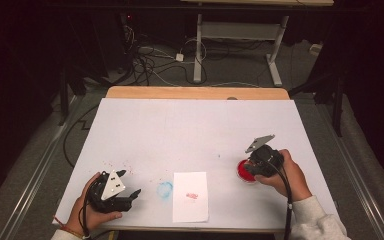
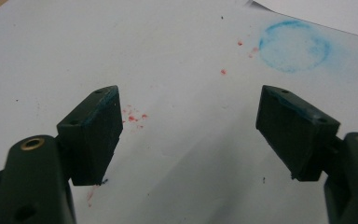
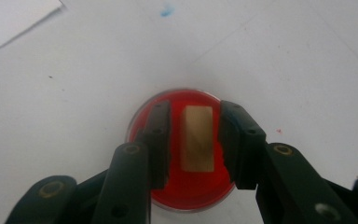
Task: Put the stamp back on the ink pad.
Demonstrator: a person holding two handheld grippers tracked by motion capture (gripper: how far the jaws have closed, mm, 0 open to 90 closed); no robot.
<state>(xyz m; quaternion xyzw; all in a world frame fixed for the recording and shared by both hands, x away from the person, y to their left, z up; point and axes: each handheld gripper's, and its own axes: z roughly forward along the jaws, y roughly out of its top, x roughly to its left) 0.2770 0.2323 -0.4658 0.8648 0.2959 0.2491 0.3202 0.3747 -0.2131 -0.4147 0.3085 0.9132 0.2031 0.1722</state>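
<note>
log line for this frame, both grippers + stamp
right gripper: jaws astride wooden stamp in red ink dish, grip unclear | left gripper: open, idle | paper sheet: red mark

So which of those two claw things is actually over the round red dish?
The right gripper: its jaws straddle a tan block in the round red dish. The left gripper hovers open over bare paper.

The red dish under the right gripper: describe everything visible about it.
The red dish is a small, round, shallow dish with a clear rim, apparently plastic, holding bright red ink or paint. It sits flat on the white table cover, right of the paper sheet. A tan rectangular block, possibly wood, stands in the red. The right gripper hangs over it with a jaw on either side of the block; small gaps show, so contact is uncertain. In the high view the dish lies partly under that gripper.
</note>
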